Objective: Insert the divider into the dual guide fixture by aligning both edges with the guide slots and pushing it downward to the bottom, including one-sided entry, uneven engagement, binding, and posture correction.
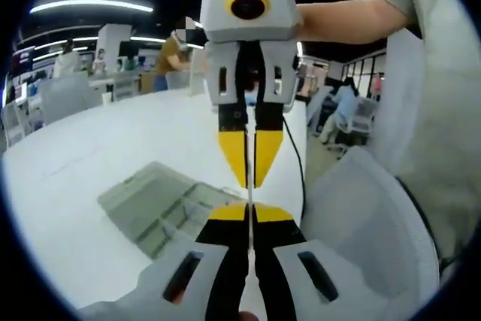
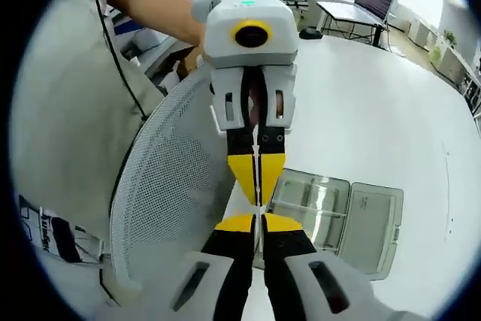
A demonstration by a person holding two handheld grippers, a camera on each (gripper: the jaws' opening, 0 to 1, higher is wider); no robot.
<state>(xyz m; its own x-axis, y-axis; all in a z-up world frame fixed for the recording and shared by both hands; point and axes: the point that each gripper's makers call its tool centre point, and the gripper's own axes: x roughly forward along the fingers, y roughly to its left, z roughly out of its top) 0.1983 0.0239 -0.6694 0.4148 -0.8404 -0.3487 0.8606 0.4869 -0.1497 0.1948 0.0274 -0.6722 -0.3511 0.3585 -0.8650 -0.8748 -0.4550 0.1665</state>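
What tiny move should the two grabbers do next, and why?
Probably carry the divider down and over to the clear fixture. The left gripper and right gripper both pinch the thin sheet, tip to tip, above the white table. The fixture lies below, off to one side, so no edge is near a slot yet.
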